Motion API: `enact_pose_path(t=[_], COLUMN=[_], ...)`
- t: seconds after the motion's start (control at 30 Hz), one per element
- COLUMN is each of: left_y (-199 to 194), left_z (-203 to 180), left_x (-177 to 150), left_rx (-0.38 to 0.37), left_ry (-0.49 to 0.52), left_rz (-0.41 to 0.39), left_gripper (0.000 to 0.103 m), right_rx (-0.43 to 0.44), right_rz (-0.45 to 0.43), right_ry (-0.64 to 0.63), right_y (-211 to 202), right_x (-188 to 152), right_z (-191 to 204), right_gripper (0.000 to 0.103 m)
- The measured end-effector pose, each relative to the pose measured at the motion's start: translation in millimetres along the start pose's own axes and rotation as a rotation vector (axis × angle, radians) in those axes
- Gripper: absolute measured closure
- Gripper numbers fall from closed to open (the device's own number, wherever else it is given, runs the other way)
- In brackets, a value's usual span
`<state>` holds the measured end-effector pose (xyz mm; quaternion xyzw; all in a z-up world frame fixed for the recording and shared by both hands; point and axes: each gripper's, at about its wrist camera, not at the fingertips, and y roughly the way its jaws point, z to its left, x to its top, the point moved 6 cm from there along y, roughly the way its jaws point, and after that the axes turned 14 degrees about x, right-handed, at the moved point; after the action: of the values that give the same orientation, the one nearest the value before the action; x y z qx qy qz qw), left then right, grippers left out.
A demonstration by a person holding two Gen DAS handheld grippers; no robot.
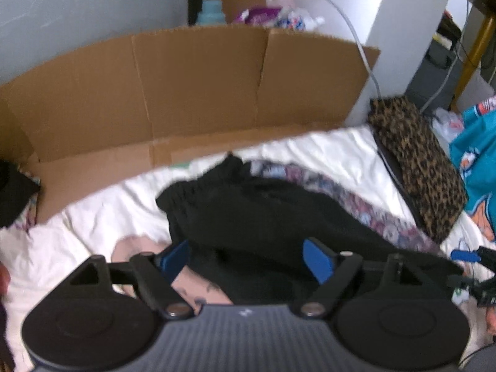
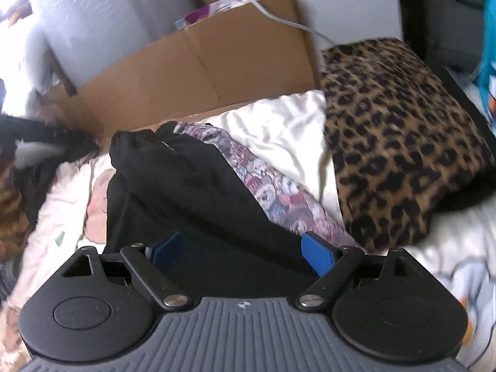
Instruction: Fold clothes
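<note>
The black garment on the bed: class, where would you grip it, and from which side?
Grip the black garment at its gathered hem, coming from the cardboard side. That bunched edge stands raised and exposed; elsewhere the cloth lies flat.

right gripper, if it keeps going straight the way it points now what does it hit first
Most likely the black garment lying on the white bedding: it fills the space ahead of the open right gripper, between and beyond the blue fingers. Depth is hard to judge in this blurred fisheye view.

No legible text, label or brand on any surface, both views blurred
</note>
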<state>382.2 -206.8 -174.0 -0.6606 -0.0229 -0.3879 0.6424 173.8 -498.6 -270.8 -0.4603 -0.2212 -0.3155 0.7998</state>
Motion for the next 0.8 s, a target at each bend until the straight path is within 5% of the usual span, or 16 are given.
enact_pose_path(t=[0.37, 0.5, 0.63, 0.8], left_y=[30.2, 48.1, 76.8, 113.9], left_z=[-0.1, -19.2, -39.2, -53.8], left_x=[44.5, 55.2, 59.5, 63.2], left_rx=[0.026, 0.012, 0.013, 0.025], left_ry=[0.019, 0.065, 0.109, 0.155], left_rz=[-0.057, -0.07, -0.058, -0.025], left_gripper=[0.017, 0.017, 0.017, 0.017], right_rx=[0.106, 0.175, 0.147, 0.171], right_rz=[-0.025, -0.037, -0.013, -0.011], right_ry=[-0.073, -0.067, -0.131, -0.113], right_y=[40.4, 61.1, 82.4, 96.9], right_x=[42.9, 56.7, 62.2, 68.0], right_z=[7.9, 10.6, 11.4, 6.1], right_gripper=[0.015, 0.025, 0.034, 0.036])
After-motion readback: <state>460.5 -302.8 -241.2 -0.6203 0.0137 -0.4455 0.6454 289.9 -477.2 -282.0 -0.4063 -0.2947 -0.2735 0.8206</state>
